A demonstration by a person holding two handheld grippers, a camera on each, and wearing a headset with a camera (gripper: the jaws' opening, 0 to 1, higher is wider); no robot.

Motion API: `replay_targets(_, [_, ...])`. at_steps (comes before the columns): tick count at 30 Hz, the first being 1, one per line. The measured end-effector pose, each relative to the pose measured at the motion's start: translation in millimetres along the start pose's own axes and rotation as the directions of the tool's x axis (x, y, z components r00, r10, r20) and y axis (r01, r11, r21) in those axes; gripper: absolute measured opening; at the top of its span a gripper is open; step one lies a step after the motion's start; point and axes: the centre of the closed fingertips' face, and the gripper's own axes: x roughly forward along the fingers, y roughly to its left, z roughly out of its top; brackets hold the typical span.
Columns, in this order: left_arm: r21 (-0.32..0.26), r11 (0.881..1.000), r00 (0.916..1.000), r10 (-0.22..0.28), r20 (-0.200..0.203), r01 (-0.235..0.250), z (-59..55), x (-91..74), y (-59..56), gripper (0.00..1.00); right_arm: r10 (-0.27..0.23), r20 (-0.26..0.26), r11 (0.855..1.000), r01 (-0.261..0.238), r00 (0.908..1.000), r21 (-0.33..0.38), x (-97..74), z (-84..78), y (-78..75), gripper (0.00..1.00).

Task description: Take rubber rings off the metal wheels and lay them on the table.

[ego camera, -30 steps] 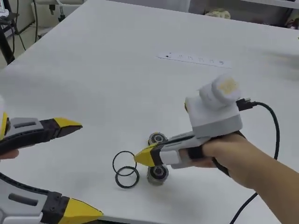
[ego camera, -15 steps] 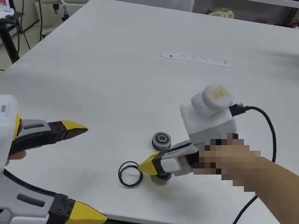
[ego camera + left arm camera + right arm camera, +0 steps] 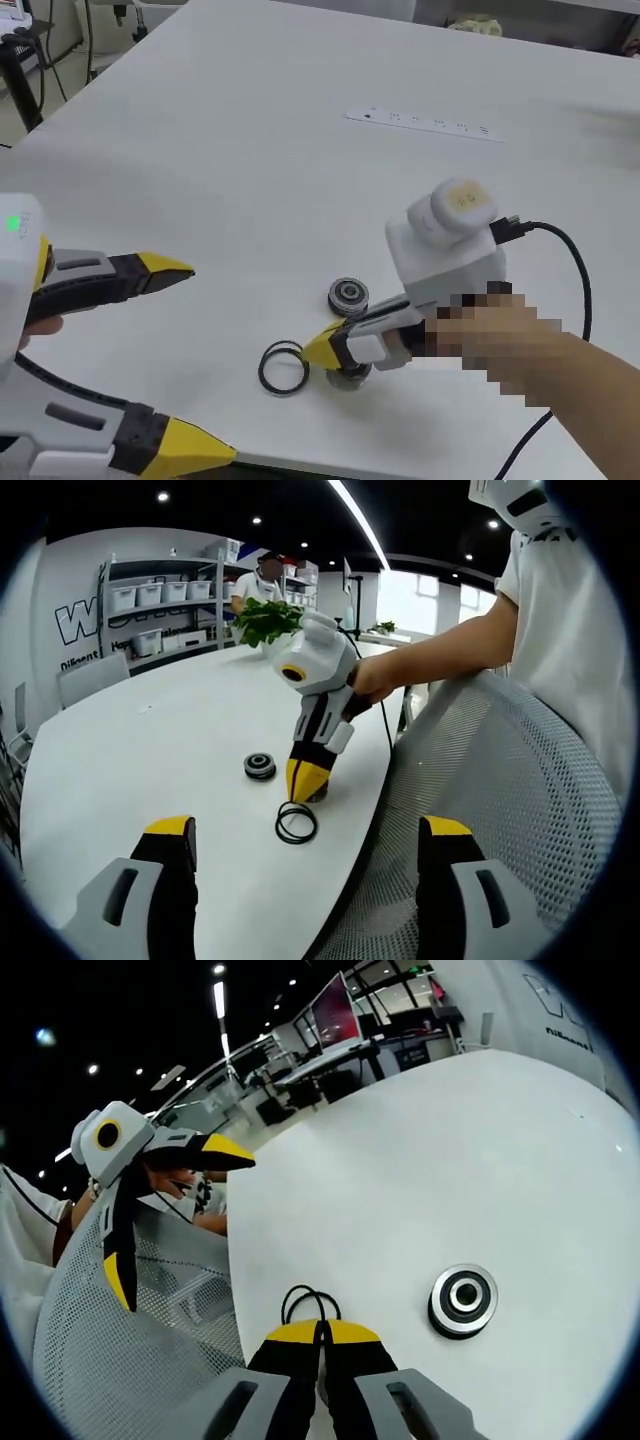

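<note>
Two black rubber rings (image 3: 283, 367) lie overlapped on the white table (image 3: 230, 150) near its front edge. My right gripper (image 3: 315, 350) is shut, its yellow tips just right of the rings and low over one metal wheel (image 3: 348, 378), which it partly hides. A second wheel (image 3: 347, 295) lies flat a little farther back. In the right gripper view the closed jaws (image 3: 321, 1328) point at the rings (image 3: 310, 1303), with that wheel (image 3: 463, 1299) to the right. My left gripper (image 3: 214, 360) is held open to the left of the rings, nothing between its fingers; its own view shows the rings (image 3: 296, 822) ahead.
A white power strip (image 3: 430, 124) lies far back on the table. A black cable (image 3: 572, 275) trails from the right gripper off the front edge. A mesh chair back (image 3: 480, 780) stands close to the table; a leafy plant (image 3: 265, 620) sits at its far end.
The right gripper has dropped lower over the near wheel, tips close to the rings. The two rings now overlap more than before. The left gripper stays open.
</note>
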Motion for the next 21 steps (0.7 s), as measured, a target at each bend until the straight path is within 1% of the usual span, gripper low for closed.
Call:
replay_targets(2, [0.000, 1.000, 1.0000, -0.001, 0.000, 0.001, 0.0, 0.1, -0.3, 0.89, -0.007, -0.003, 1.000, 0.007, 1.0000, -0.010, 0.4, -0.5, -0.3, 0.00])
replay_targets(7, [-0.003, 1.000, 1.0000, -0.005, 0.002, 0.005, 0.0, 0.3, -0.8, 0.89, -0.006, -0.007, 1.000, 0.005, 1.0000, -0.017, 0.6, -0.7, 0.9, 0.00])
replay_targets(10, [0.001, 1.000, 1.0000, -0.004, 0.000, 0.004, -0.1, 0.3, -0.7, 0.89, -0.012, -0.012, 0.999, 0.012, 0.9999, -0.032, 0.4, -0.5, 0.8, 0.00])
replay_targets(12, [-0.001, 1.000, 1.0000, -0.005, 0.000, 0.005, -0.1, 0.4, -0.9, 0.89, -0.008, -0.016, 0.999, 0.007, 0.9998, -0.039, 0.4, -1.2, 1.7, 0.00])
replay_targets(17, [0.000, 1.000, 1.0000, -0.004, -0.003, 0.004, -0.7, 0.6, -0.7, 0.88, -0.018, -0.017, 0.999, 0.017, 0.9997, -0.051, -0.4, -0.6, 0.0, 0.00])
replay_targets(21, [-0.009, 1.000, 1.0000, 0.002, 0.000, -0.002, -0.9, -0.1, 0.5, 0.86, -0.032, -0.015, 0.997, 0.031, 0.9994, -0.067, -1.2, 0.2, -1.5, 0.03])
